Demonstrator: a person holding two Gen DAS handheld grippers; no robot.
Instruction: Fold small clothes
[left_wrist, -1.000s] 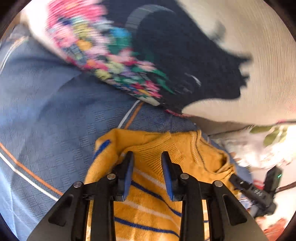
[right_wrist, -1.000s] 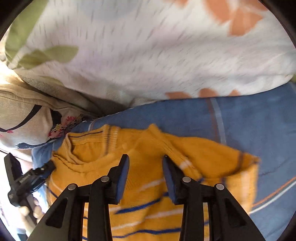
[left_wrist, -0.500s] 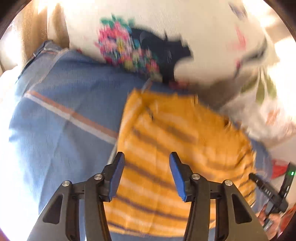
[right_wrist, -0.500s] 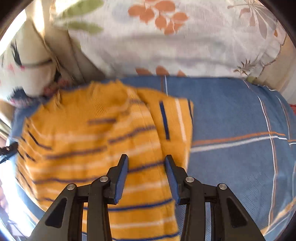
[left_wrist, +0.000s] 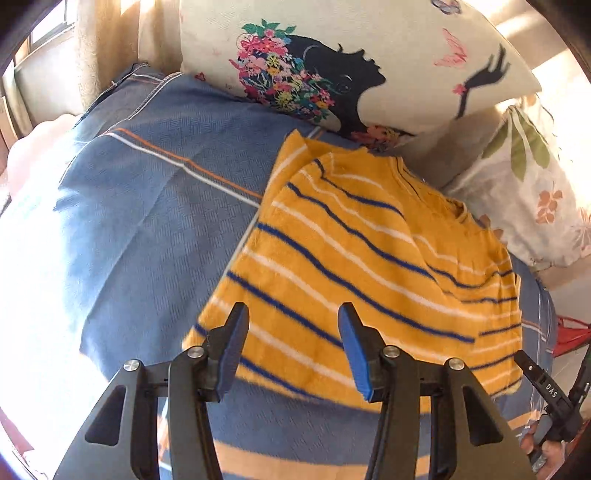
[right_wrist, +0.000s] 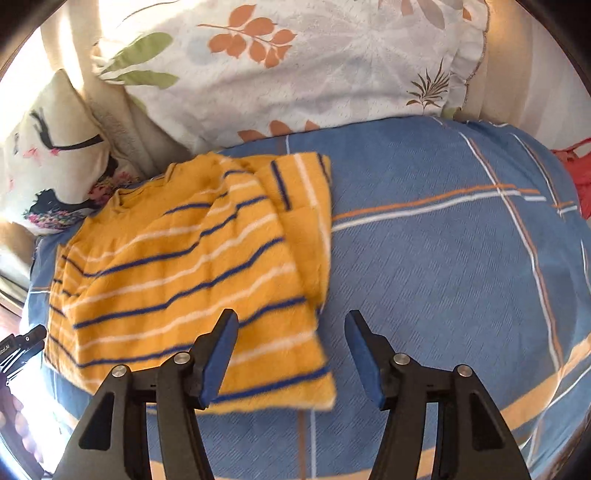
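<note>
- Nearest you: L gripper (left_wrist: 291, 350) hangs above the near hem of the sweater (left_wrist: 369, 266), pointing steeply down. Jaws apart, nothing between the pads, cloth lying slack below them.
- R gripper (right_wrist: 291, 350) same pose, steeply down, over the sweater's near right corner. Jaws have just been opening and stand wide, nothing in them.
- Sweater: yellow w/ blue and white stripes, flat on the blue bedspread (right_wrist: 461, 266), toward the bed's far edge. Both sleeves look folded in over the body; collar at the far end, just beside the pillows.
- Judgement: sleeve folds done, lengthwise fold prob. next, hem up to collar.
- Risk 1: pinch only the top layer at the hem and the folded-in sleeve may slide out when you lift. Get all layers between the pads.
- Risk 2: the right flap looks loose along its edge; dragging across it could flip it open.
- Risk 3: uneven lift, one side higher, and the fold lands skewed.
- Risk 4: pads could catch the bedspread along w/ the knit and pull it into a wrinkle.
- Far: printed pillow (left_wrist: 351, 62) and leaf pillow (right_wrist: 295, 66) crowd the collar; carrying the hem too far could bump them.
</note>
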